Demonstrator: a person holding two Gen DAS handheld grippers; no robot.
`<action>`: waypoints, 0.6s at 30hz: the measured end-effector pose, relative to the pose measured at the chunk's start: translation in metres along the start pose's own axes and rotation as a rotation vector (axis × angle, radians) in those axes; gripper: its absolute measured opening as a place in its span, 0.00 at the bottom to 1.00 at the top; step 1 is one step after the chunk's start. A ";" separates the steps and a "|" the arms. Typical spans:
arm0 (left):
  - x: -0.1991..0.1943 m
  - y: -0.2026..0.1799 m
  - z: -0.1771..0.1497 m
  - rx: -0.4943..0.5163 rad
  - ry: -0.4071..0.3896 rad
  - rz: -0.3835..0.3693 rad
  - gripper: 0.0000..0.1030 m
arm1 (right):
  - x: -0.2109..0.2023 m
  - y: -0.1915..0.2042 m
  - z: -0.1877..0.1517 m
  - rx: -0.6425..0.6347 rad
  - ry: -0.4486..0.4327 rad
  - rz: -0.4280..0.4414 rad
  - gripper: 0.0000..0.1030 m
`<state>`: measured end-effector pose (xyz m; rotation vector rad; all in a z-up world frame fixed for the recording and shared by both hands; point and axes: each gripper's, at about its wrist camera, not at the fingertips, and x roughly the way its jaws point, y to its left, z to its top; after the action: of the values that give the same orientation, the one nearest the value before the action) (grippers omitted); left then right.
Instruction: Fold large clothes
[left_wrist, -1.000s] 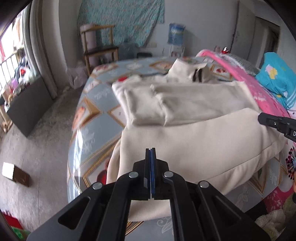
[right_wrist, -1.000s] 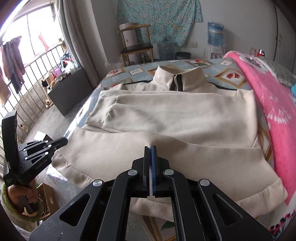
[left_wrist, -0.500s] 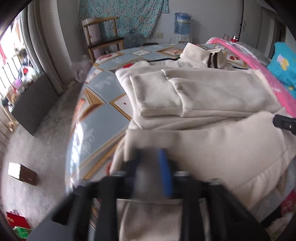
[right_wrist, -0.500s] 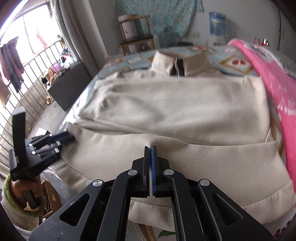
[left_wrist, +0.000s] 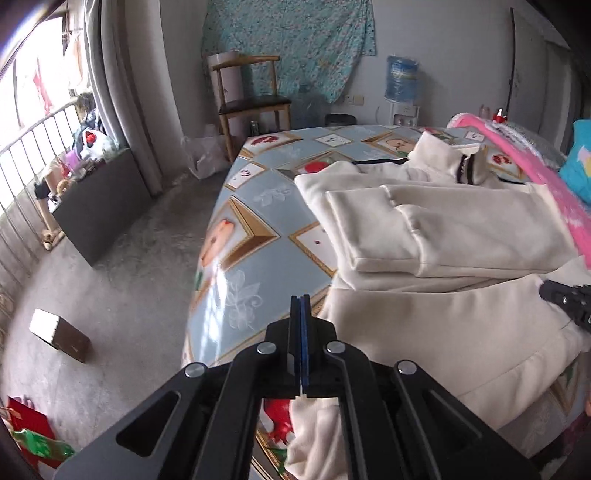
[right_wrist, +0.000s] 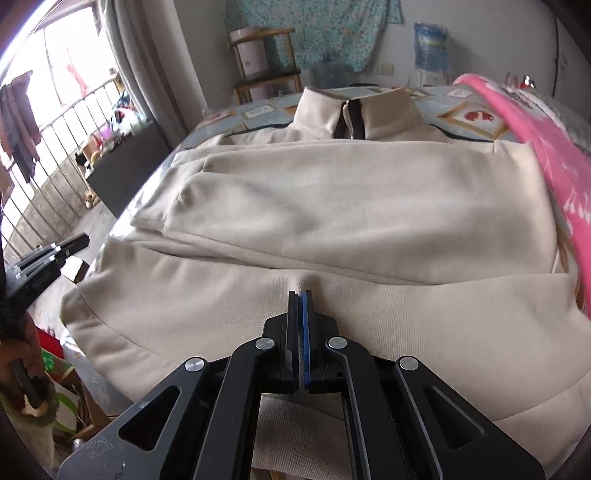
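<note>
A cream zip-collar sweatshirt (right_wrist: 351, 206) lies on the bed with both sleeves folded across its chest; it also shows in the left wrist view (left_wrist: 454, 229). Its lower part is doubled toward the middle. My right gripper (right_wrist: 300, 295) is shut on a pinch of the cream fabric near the fold. My left gripper (left_wrist: 300, 299) is shut with nothing between the fingers, off the sweatshirt's left edge above the bedcover. The left gripper also shows at the left of the right wrist view (right_wrist: 48, 254), and the right gripper's tip shows at the right edge of the left wrist view (left_wrist: 565, 299).
The bed has a blue patterned cover (left_wrist: 243, 236). A pink blanket (right_wrist: 546, 147) lies along its right side. A wooden chair (left_wrist: 247, 96) and a water dispenser (left_wrist: 402, 85) stand by the far wall. A dark cabinet (left_wrist: 99, 206) and a small box (left_wrist: 59, 332) are on the floor at left.
My left gripper has let go of the sweatshirt's hem and swung left, off the garment. The right gripper has kept its hold and moved forward a little.
</note>
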<state>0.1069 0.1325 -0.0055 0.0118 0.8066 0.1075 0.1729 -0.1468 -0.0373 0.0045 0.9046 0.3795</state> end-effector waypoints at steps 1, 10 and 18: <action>-0.005 -0.003 -0.001 0.006 -0.012 -0.021 0.00 | -0.008 0.002 0.002 -0.006 -0.025 0.000 0.02; -0.007 -0.099 -0.003 0.139 0.034 -0.521 0.00 | 0.015 -0.004 -0.002 0.011 0.031 0.011 0.02; 0.036 -0.158 -0.008 0.210 0.161 -0.611 0.01 | 0.018 -0.027 0.002 0.130 0.086 0.130 0.05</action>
<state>0.1403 -0.0217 -0.0452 -0.0458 0.9482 -0.5599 0.1932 -0.1656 -0.0537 0.1677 1.0161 0.4443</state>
